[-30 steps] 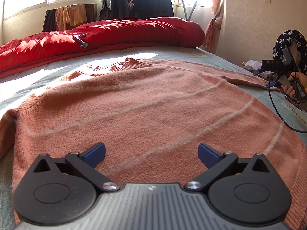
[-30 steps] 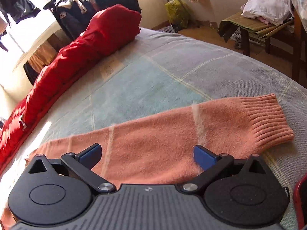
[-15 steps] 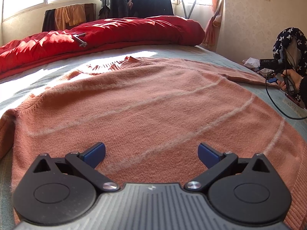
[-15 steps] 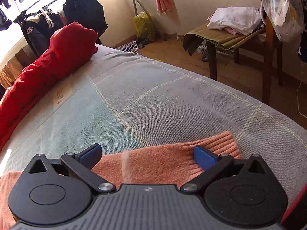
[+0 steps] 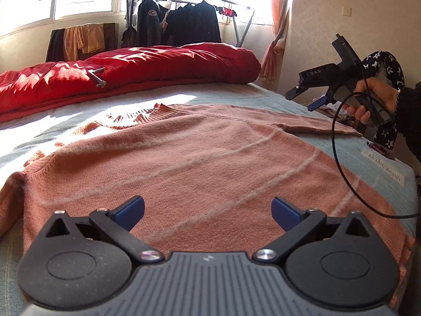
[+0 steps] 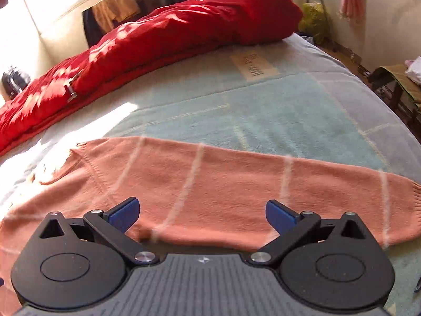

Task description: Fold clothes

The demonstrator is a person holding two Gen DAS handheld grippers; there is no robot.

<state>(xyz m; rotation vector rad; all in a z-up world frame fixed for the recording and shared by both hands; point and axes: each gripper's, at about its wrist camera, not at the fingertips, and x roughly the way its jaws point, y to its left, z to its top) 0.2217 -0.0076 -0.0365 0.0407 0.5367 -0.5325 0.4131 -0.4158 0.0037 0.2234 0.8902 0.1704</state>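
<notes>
A salmon-pink knit sweater [image 5: 184, 155] with thin pale stripes lies flat on the bed, collar toward the far side. My left gripper [image 5: 208, 209] hovers open over its lower body, nothing between the blue pads. In the left wrist view the other gripper [image 5: 319, 97] is seen raised at the right, held by a hand above the end of the outstretched sleeve. In the right wrist view that sleeve [image 6: 236, 184] stretches left to right, its ribbed cuff [image 6: 414, 200] at the right edge. My right gripper [image 6: 202, 214] stands open just above the sleeve's near edge.
A light blue-green checked bedspread [image 6: 263, 100] covers the bed. A bulky red quilt [image 5: 126, 71] lies along the far side. Dark clothes hang on a rack [image 5: 179, 23] by the window. A black cable [image 5: 339, 163] trails from the right gripper across the sweater's right edge. A stool [image 6: 394, 84] stands beside the bed.
The right gripper has lifted off the cuff end and swung left, now facing the middle of the sleeve. The left gripper has stayed put over the sweater's body.
</notes>
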